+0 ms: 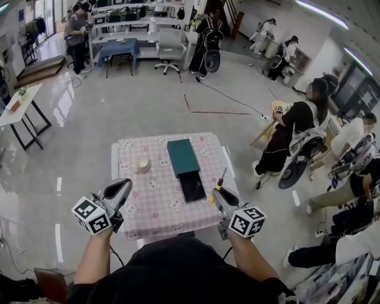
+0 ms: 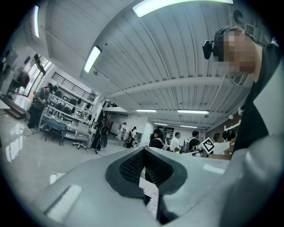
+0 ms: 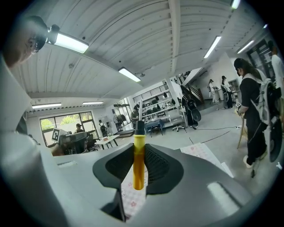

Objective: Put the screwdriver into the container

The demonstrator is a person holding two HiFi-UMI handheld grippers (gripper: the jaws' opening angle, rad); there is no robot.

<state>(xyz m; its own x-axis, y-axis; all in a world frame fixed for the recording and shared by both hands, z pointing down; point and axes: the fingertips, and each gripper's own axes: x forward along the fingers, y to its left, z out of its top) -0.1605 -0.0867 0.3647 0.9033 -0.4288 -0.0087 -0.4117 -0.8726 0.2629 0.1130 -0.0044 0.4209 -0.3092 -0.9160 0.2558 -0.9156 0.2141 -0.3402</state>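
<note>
Yellow screwdriver [image 3: 139, 165] sits clenched in the right claw [image 3: 139, 148], left claw [image 2: 144, 156] closed empty; only head view shows the container [image 1: 183, 158].

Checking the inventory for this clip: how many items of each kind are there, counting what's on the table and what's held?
Screwdriver: 1
Container: 1
Small round beige object: 1
Total: 3

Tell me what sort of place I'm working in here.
Probably a big open lab or workshop hall, not a home: equipment shelves line the far wall, several people sit or stand around with gear, and the job sits on a small cloth-covered table on a bare polished floor.
</note>
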